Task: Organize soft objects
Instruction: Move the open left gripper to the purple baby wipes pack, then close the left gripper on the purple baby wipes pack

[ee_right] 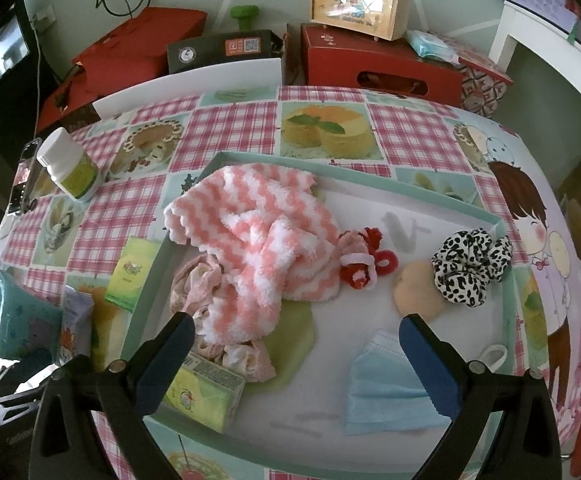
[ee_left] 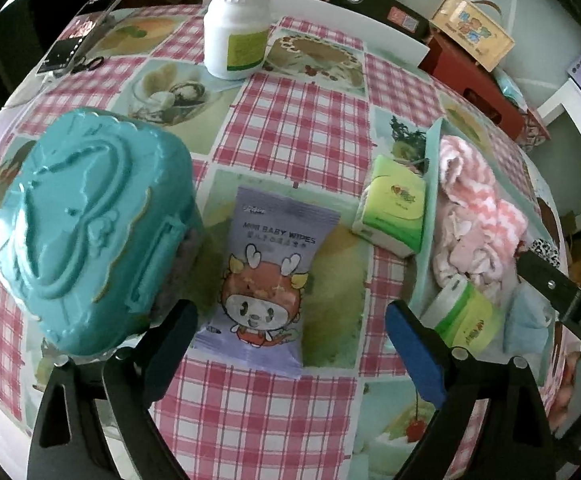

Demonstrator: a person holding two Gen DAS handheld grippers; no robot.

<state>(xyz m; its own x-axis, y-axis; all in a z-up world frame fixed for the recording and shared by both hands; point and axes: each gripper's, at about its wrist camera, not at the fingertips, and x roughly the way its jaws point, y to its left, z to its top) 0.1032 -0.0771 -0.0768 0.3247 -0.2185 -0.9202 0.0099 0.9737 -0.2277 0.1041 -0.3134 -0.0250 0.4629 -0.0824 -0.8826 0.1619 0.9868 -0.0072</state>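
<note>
My left gripper [ee_left: 290, 332] is open and empty, its jaws straddling a purple pack of baby wipes [ee_left: 268, 280] that lies flat on the tablecloth. A green tissue pack [ee_left: 394, 208] lies beside the mint tray [ee_left: 430, 184]. My right gripper [ee_right: 296, 340] is open and empty above the tray [ee_right: 370, 178]. In the tray lie a pink-and-white striped towel [ee_right: 258, 232], a pale pink cloth [ee_right: 206, 280], a green tissue pack [ee_right: 206, 396], a blue face mask [ee_right: 386, 396], a leopard scrunchie [ee_right: 470, 264], a red hair tie [ee_right: 362, 264] and a beige puff [ee_right: 418, 292].
A teal lidded box [ee_left: 86, 232] stands close to my left finger. A white bottle [ee_left: 238, 28] stands at the far side of the table, a phone [ee_left: 78, 32] at its far left. Red boxes [ee_right: 374, 64] and a wooden case [ee_right: 358, 2] sit behind the table.
</note>
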